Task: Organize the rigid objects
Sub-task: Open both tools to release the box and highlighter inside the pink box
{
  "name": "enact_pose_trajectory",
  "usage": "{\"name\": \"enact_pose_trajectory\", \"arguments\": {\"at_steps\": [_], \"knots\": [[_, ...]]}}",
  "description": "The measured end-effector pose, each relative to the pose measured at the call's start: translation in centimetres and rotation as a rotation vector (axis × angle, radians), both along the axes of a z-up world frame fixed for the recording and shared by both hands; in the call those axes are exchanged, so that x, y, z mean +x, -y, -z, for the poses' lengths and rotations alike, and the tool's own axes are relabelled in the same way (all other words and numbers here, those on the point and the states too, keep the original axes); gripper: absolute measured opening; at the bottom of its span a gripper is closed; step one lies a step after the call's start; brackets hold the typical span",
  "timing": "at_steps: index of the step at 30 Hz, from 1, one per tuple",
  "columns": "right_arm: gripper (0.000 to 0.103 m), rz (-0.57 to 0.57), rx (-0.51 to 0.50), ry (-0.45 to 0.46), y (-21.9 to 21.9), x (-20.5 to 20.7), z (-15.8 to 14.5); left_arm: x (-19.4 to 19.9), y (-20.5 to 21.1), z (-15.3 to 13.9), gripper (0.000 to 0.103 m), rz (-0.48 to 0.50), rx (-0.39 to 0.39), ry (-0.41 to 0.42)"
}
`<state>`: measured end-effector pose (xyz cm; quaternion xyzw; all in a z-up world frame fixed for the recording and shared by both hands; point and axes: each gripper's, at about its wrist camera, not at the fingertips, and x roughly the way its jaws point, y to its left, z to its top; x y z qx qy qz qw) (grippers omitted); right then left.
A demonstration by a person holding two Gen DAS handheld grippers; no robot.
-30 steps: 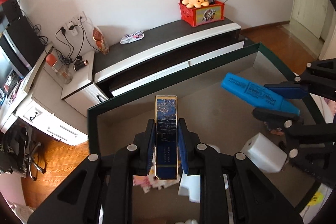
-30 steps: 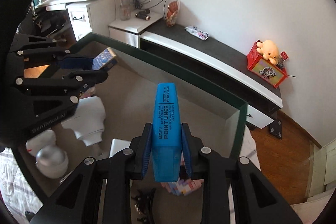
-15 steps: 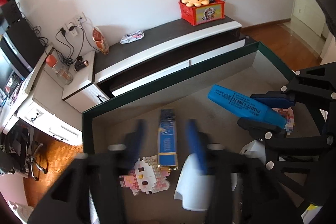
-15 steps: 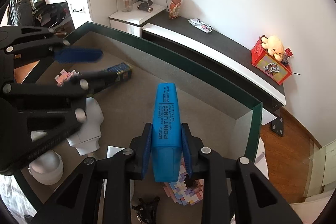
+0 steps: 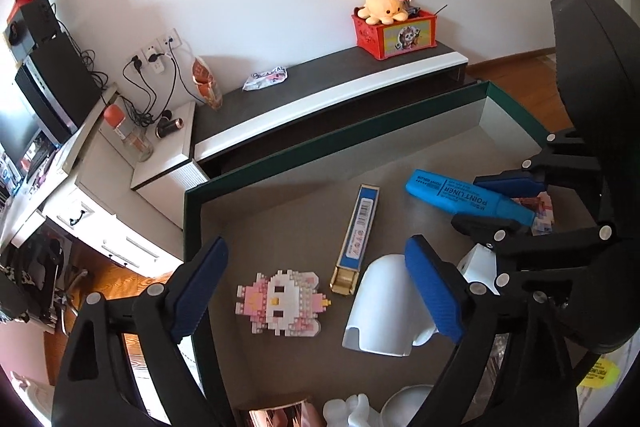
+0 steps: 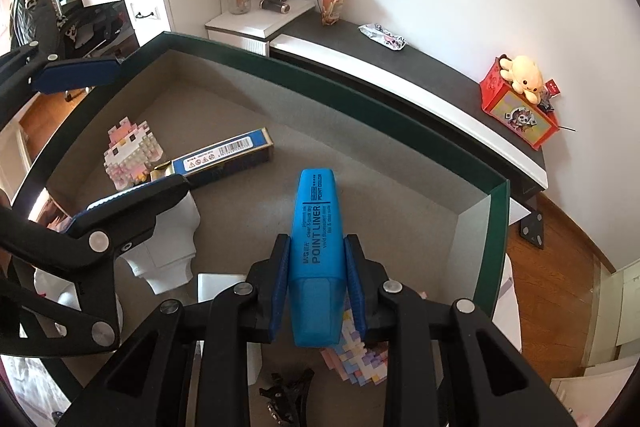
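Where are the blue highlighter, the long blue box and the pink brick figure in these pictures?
blue highlighter (image 6: 318, 227): right wrist view, on its printed barrel.
long blue box (image 5: 358, 227): left wrist view, on its barcode face.
pink brick figure (image 5: 282, 301): left wrist view, on its white face.

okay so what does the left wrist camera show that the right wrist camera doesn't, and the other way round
Only the left wrist view shows the rose-gold object at its bottom edge and the yellow sticker. Only the right wrist view shows the black clip in the box and the left gripper from outside, open. Both show the blue highlighter clamped in the right gripper, the blue and gold box, the pink block figure and the green-rimmed box.
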<state>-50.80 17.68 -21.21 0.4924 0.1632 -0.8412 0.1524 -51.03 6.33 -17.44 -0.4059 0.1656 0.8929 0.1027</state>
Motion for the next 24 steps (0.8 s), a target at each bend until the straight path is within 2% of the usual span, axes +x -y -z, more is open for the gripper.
{"name": "enact_pose_trajectory", "arguments": {"at_steps": [4,6,7,9,10,12,13,18,24], "knots": [[0.028,0.005,-0.009,0.002,0.0,0.3,-0.6,0.5,0.2,-0.2,0.094,-0.002,-0.007,-0.006],[0.032,0.009,-0.016,-0.002,0.0,0.5,-0.9,0.8,0.5,-0.5,0.094,-0.008,0.002,-0.007],[0.036,0.017,-0.012,-0.009,0.0,0.7,-1.1,0.9,0.6,-0.6,0.094,-0.012,0.007,-0.008],[0.053,0.027,-0.010,-0.020,-0.1,1.0,-1.5,1.3,1.0,-0.9,0.095,-0.020,0.016,-0.007],[0.057,0.036,-0.016,-0.023,-0.3,1.1,-1.6,1.5,1.2,-1.0,0.095,-0.022,0.022,-0.005],[0.073,0.053,-0.027,-0.026,-0.6,1.5,-2.0,2.1,1.5,-1.3,0.098,-0.025,0.033,-0.010],[0.075,0.056,-0.029,-0.039,-0.7,1.9,-2.3,2.4,1.6,-1.5,0.099,-0.026,0.036,-0.016],[0.080,0.054,-0.046,-0.085,-0.7,4.1,-3.8,4.6,2.0,-2.7,0.103,-0.027,0.061,-0.043],[0.082,0.062,-0.122,-0.141,-1.3,8.2,-6.8,8.8,3.4,-4.8,0.103,-0.069,0.115,-0.114]]}}
